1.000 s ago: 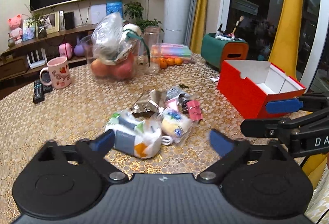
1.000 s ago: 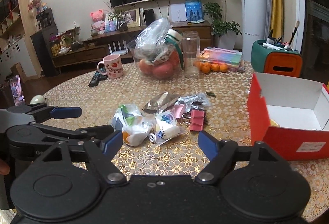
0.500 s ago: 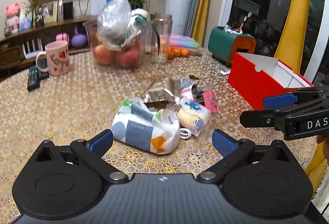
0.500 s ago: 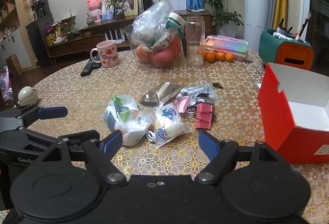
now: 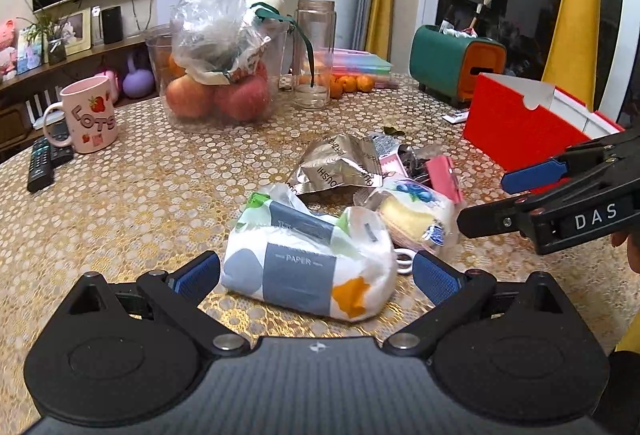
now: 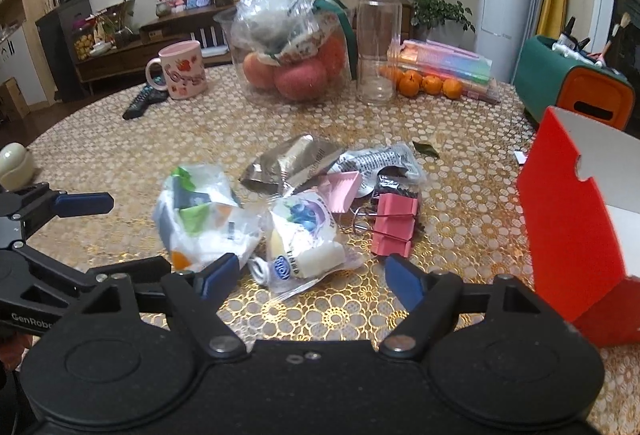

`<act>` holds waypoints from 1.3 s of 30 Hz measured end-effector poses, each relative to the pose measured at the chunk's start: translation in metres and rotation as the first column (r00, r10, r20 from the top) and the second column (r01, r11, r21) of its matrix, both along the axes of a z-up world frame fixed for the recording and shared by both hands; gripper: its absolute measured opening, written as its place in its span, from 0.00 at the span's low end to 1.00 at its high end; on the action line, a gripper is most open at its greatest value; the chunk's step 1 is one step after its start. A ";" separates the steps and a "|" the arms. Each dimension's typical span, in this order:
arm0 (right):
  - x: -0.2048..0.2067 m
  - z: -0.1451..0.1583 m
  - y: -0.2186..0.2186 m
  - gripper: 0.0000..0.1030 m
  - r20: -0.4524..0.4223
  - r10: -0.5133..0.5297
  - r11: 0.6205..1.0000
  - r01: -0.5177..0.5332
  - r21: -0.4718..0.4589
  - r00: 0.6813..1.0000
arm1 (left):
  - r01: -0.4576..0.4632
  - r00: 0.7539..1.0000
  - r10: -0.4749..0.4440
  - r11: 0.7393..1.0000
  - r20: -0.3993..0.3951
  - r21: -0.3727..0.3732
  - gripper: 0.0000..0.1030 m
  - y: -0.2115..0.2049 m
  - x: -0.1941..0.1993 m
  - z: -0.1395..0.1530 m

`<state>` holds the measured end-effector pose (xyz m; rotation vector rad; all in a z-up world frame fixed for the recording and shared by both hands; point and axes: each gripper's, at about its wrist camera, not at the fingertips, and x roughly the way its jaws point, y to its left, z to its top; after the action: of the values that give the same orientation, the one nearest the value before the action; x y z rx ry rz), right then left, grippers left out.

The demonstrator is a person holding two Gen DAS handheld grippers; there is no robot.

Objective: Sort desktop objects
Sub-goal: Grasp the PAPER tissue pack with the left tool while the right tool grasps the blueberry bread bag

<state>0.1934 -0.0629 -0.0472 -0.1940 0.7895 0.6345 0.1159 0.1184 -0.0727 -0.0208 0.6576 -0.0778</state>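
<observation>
- The left gripper [image 5: 314, 273] hangs low over the near edge of the tabletop [image 5: 140, 195], jaws spread wide and holding nothing.
- A tissue pack [image 5: 308, 261] lies between its two blue pads; neither pad seems to touch it. The wide gap looks set to take the pack across its width.
- The right gripper [image 6: 310, 275] is likewise released and empty. It hovers over a wrapped cake [image 6: 304, 239] that lies just beside the tissue pack.
- Each gripper appears lined up on its own item, probably so that both can be picked at once.
- Behind these two, toward the middle of the tabletop, lies the rest of the heap: a silver wrapper [image 5: 340, 165], a clear packet [image 6: 384, 161] and pink clips [image 6: 394, 223], touching or overlapping.
- A red box [image 6: 572, 219] stands open near the right edge, close to the heap. It is likely the bin for sorted items.
- A fruit bowl [image 5: 218, 83], jar [image 5: 314, 55] and mug [image 5: 86, 117] stand along the far edge, well apart from the heap.
</observation>
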 end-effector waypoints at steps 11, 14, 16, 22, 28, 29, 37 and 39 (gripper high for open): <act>0.028 -0.024 0.017 0.77 -0.041 0.016 0.999 -0.017 -0.027 0.999 | 0.120 0.993 -0.120 0.992 -0.018 0.025 1.00 0.009 0.028 -0.016; 0.032 -0.030 0.021 0.77 -0.049 0.020 0.999 -0.022 -0.036 0.999 | 0.123 0.992 -0.123 0.992 -0.026 -0.006 1.00 0.012 0.033 -0.020; 0.035 -0.033 0.023 0.76 -0.055 0.025 0.999 -0.027 -0.036 0.998 | 0.120 0.992 -0.120 0.993 -0.028 -0.022 1.00 0.014 0.035 -0.022; 0.040 -0.039 0.029 0.76 -0.056 0.023 0.999 -0.026 -0.042 0.998 | 0.134 0.990 -0.134 0.991 -0.034 -0.005 1.00 0.011 0.038 -0.029; 0.041 -0.046 0.033 0.76 -0.058 0.025 0.998 -0.028 -0.051 0.998 | 0.163 0.986 -0.160 0.982 -0.041 0.097 1.00 -0.001 0.038 -0.037; 0.042 -0.046 0.033 0.75 -0.060 0.020 0.999 -0.023 -0.048 0.998 | 0.163 0.986 -0.160 0.980 -0.039 0.109 1.00 -0.003 0.038 -0.038; 0.040 -0.047 0.034 0.68 -0.053 0.021 0.999 -0.023 -0.041 0.998 | 0.142 0.990 -0.138 0.982 -0.035 0.123 1.00 -0.006 0.037 -0.038; 0.038 -0.047 0.034 0.66 -0.046 0.022 0.999 -0.024 -0.044 0.999 | 0.134 0.991 -0.131 0.983 -0.033 0.123 0.99 -0.006 0.036 -0.038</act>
<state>0.2317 -0.0285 -0.0938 -0.2301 0.8468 0.6454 0.1514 0.1120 -0.1103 0.1430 0.6871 -0.1648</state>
